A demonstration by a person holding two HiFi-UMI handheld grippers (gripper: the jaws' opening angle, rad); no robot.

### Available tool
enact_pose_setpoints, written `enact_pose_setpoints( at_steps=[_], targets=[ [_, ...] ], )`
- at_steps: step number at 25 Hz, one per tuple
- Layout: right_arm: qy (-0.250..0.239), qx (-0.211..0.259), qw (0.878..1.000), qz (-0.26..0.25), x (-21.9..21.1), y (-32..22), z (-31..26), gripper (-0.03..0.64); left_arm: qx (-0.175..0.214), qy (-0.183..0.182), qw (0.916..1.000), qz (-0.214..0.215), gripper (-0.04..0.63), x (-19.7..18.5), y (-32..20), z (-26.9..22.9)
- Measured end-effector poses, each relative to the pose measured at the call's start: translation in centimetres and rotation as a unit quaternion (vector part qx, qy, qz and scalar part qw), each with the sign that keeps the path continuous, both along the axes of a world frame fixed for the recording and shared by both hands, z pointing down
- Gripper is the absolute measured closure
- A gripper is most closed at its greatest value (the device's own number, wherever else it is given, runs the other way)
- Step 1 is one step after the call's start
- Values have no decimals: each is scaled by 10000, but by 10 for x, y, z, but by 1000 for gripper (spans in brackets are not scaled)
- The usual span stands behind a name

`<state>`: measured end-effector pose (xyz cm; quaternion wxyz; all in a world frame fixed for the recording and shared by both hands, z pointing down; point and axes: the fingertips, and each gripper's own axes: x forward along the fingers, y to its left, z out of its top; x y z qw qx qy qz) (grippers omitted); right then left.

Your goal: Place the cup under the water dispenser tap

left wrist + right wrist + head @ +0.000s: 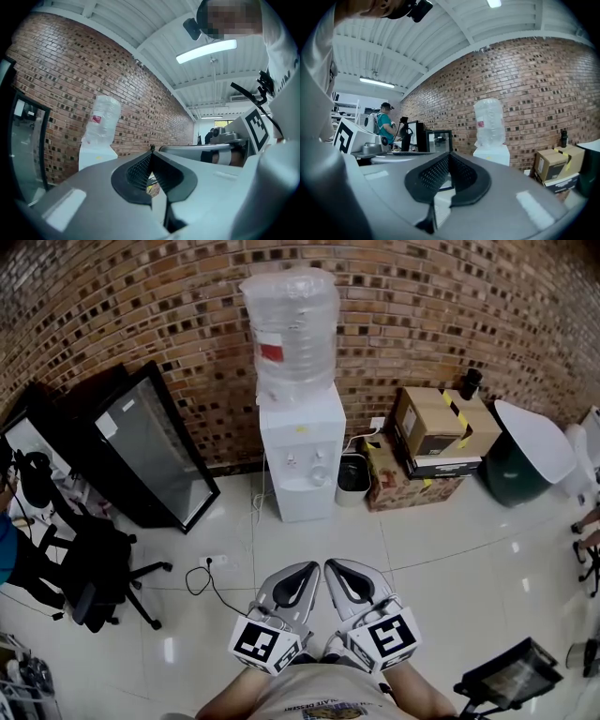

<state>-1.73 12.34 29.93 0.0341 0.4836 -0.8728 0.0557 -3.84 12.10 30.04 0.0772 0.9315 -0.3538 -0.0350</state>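
The white water dispenser [302, 451] with a clear bottle [291, 324] on top stands against the brick wall, some way ahead of both grippers. Its taps sit in a recess [305, 465]; a small pale thing shows there, and I cannot tell if it is a cup. No cup is in either gripper. My left gripper [313, 566] and right gripper [329, 564] are side by side low in the head view, both shut and empty. In the left gripper view the dispenser [96, 152] is left of the shut gripper [151, 153]. In the right gripper view it [492, 152] is right of the shut gripper [449, 154].
Cardboard boxes [439, 427] and a small black bin [353, 474] stand right of the dispenser, a dark green bin with a white lid [520, 460] further right. Black-framed glass panels [150, 451] lean at the left, by a black chair [89, 573]. A cable [208, 576] lies on the tiles.
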Motion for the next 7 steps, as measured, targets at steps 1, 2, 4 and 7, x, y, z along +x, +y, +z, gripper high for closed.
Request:
enact_pose_setpoints(
  at_steps=[1,2,4,7],
  targets=[
    [-5,1,10000,-13,0,0,0,612,5,1,10000,-15,595,0,0,0],
    [-12,4,10000,-28,0,1,-1,612,8,3,10000,-30,595,0,0,-1],
    [-29,13,10000,-69,1,2,-2,612,3,9,10000,-54,595,0,2,-3],
    [-46,25,9999,-140,1,5,-5,612,-18,23,10000,-92,595,1,5,-4]
  ],
)
